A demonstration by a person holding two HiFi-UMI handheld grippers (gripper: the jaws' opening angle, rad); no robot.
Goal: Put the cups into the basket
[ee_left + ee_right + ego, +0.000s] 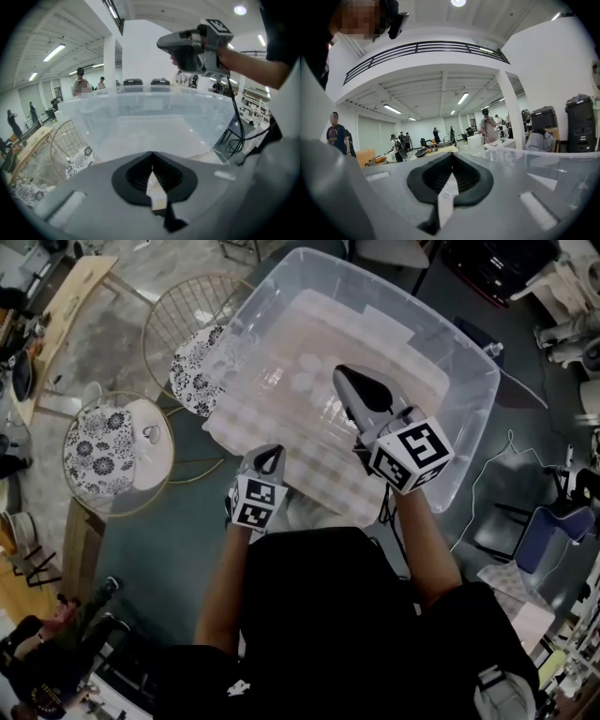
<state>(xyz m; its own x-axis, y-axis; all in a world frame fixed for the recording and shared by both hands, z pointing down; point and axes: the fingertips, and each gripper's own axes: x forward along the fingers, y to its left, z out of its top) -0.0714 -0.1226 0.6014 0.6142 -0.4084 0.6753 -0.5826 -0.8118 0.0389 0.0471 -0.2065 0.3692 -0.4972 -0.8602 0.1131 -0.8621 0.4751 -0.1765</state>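
A big clear plastic bin [469, 418] stands on a checked cloth, and a couple of pale cups [302, 373] show faintly inside it. Two gold wire baskets with floral liners stand to the left, one farther off [178, 310] and one nearer [80, 486]. My left gripper [269, 457] hangs at the bin's near edge, shut and empty; in the left gripper view its jaws [151, 161] meet in front of the bin wall [154, 122]. My right gripper [349, 379] is raised over the bin, also shut with nothing in it, and it points out across the room [451, 161].
A wire basket [65, 138] shows low at the left of the left gripper view. The right gripper [187, 44] is held high above the bin there. A wooden table [66, 306] lies at the far left, chairs and cables [525, 540] at the right. People stand across the room.
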